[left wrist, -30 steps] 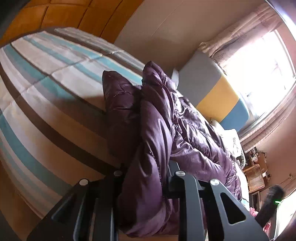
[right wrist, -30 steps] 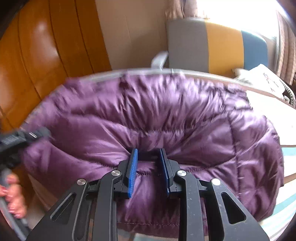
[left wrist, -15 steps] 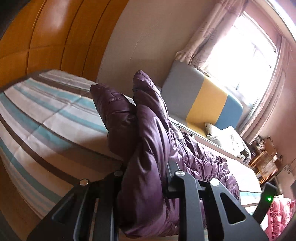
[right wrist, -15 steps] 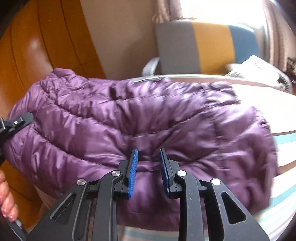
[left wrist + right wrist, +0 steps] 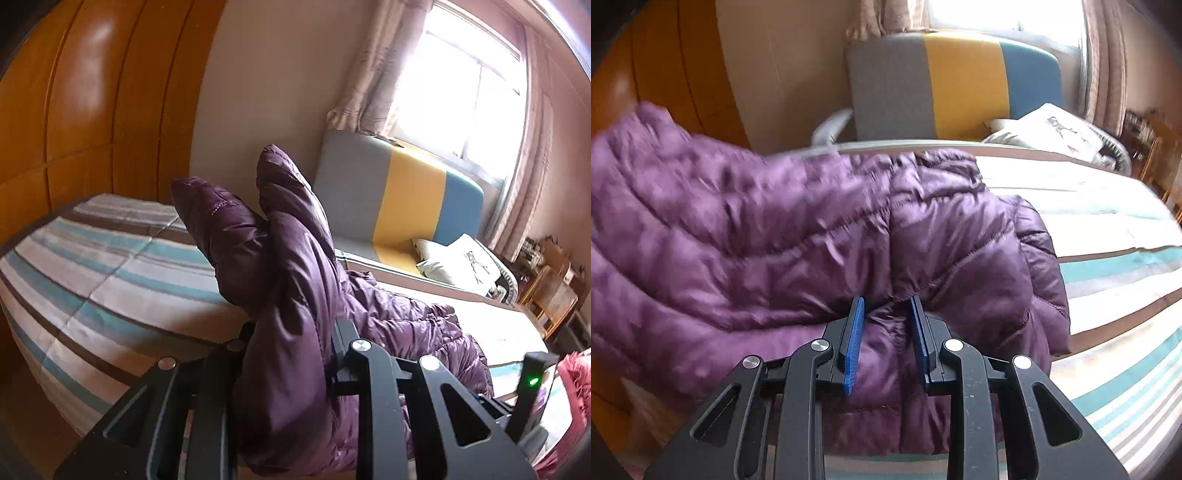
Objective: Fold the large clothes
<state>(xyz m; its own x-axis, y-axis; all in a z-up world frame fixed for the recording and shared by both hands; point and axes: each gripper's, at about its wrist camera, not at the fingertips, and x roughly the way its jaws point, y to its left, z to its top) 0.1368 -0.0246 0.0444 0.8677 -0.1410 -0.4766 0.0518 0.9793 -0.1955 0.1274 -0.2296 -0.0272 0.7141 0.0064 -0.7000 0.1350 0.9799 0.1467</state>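
A purple quilted puffer jacket (image 5: 291,280) is lifted off the striped bed (image 5: 103,273). My left gripper (image 5: 291,332) is shut on a thick bunch of its fabric, which bulges up between the black fingers and hides the pads. In the right wrist view the same jacket (image 5: 798,236) stretches wide to the left, blurred at that end. My right gripper (image 5: 886,314) is shut on a fold of its lower edge, the blue pads (image 5: 855,332) pressing the cloth. The other gripper's black body with a green light (image 5: 532,380) shows at the lower right of the left view.
An orange wooden wardrobe (image 5: 74,110) stands on the left. A grey, yellow and blue bench cushion (image 5: 399,199) sits under the bright window (image 5: 469,81), with a white pillow (image 5: 454,254) on it. Wooden furniture (image 5: 546,295) and a pink cloth (image 5: 576,373) are at the right.
Both grippers have lifted and moved with the jacket still held. The left view has rolled upright and risen, so the wardrobe and window show more. The jacket now spreads further left in the right view.
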